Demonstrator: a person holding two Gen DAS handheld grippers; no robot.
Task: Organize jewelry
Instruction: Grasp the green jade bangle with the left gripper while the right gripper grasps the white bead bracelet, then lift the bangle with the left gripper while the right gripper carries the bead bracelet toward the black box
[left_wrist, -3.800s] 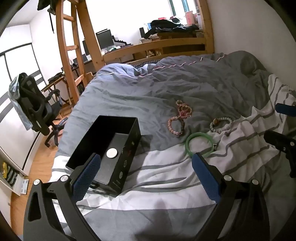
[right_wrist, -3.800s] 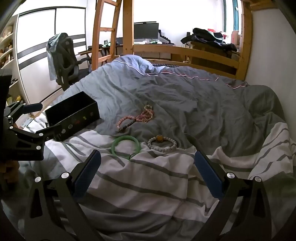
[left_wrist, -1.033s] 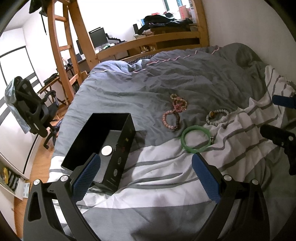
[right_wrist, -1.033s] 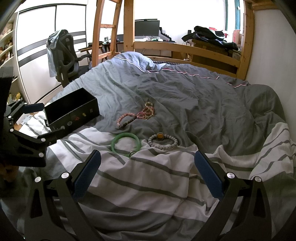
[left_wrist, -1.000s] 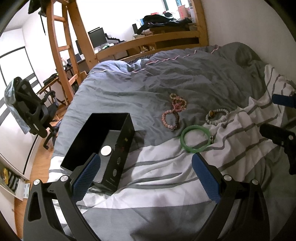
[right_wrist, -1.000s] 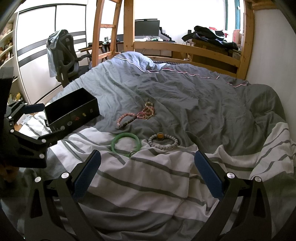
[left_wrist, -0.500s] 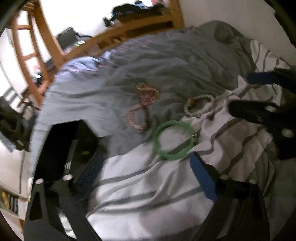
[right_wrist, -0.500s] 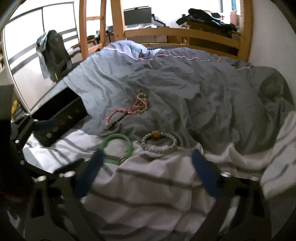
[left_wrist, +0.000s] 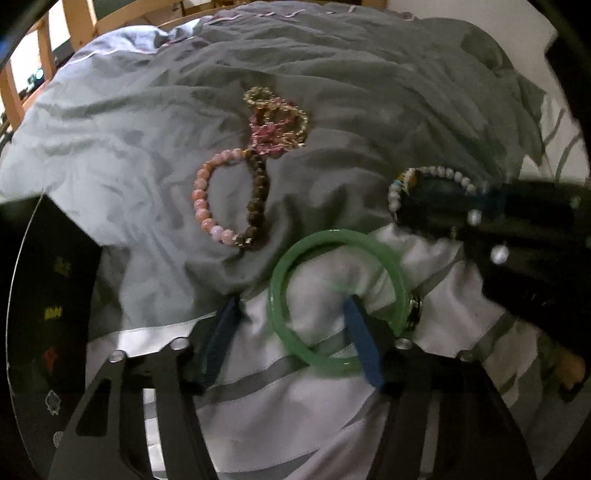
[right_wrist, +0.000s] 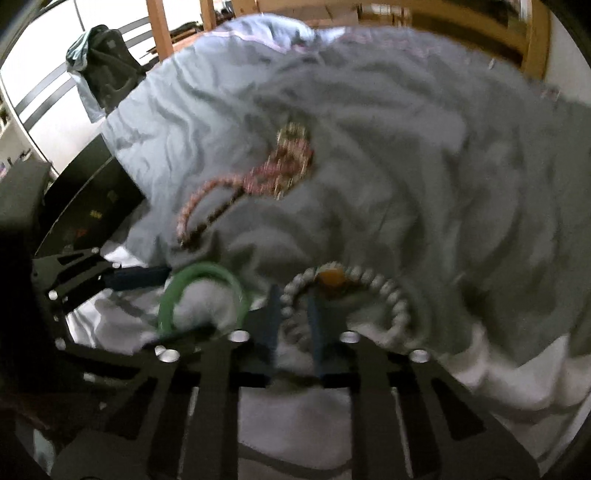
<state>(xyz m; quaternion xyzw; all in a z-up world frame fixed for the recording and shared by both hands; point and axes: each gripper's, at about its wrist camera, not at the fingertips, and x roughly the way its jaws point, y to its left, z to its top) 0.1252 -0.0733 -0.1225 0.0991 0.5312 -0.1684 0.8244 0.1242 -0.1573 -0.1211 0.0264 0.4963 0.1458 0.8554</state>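
- Lying on the bed cover (left_wrist: 155, 122), four jewelry groups are counted: a green bangle (left_wrist: 338, 295), a white bead bracelet (right_wrist: 347, 295), a pink-and-brown bracelet (left_wrist: 229, 203), and a tangled gold-pink cluster (left_wrist: 277, 122).
- One black box (left_wrist: 48, 295) is cut off at lower left.
- The left gripper (left_wrist: 291, 332) is spread, one finger set inside the bangle at centre.
- The right gripper (right_wrist: 293, 321) is nearly closed around the white bracelet's near edge; blur hides actual contact.

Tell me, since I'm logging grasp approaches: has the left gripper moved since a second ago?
Yes. The left gripper has gone forward and rightward from beside the black box; its fingers now straddle the green bangle.
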